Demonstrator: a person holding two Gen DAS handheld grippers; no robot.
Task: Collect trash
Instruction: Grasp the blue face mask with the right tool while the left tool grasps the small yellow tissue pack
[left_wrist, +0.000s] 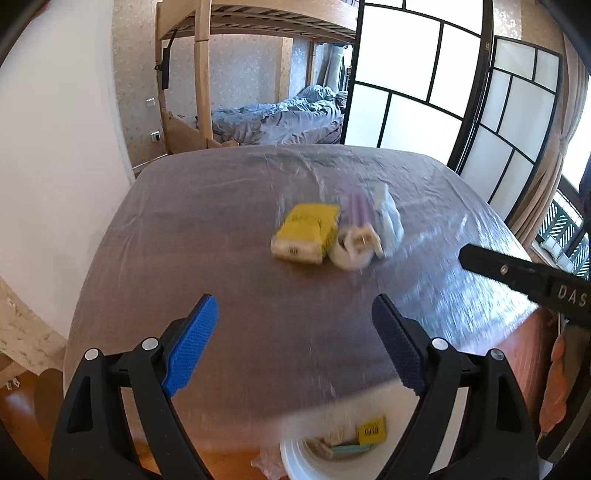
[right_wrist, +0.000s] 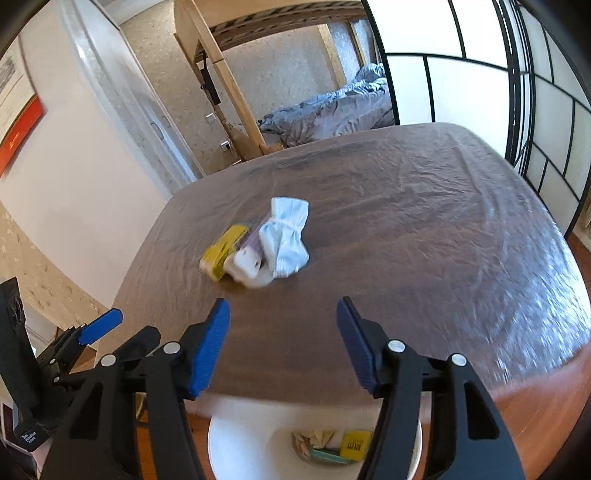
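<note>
A yellow packet (left_wrist: 306, 232) (right_wrist: 223, 248), a white and purple wrapper (left_wrist: 356, 236) (right_wrist: 248, 258) and a pale blue bundle (left_wrist: 388, 218) (right_wrist: 286, 236) lie together mid-table. My left gripper (left_wrist: 295, 339) is open and empty, above the table's near edge. My right gripper (right_wrist: 282, 339) is open and empty, also near that edge. A white bin (left_wrist: 295, 461) (right_wrist: 243, 443) stands on the floor below the near edge, with a yellow packet (left_wrist: 371, 435) (right_wrist: 355, 445) and other scraps inside.
The table (left_wrist: 207, 236) (right_wrist: 406, 229) is covered in clear plastic film. The right gripper's arm (left_wrist: 524, 275) shows at the right of the left wrist view. A bunk bed (left_wrist: 280, 118), a white wall and sliding screen doors stand behind.
</note>
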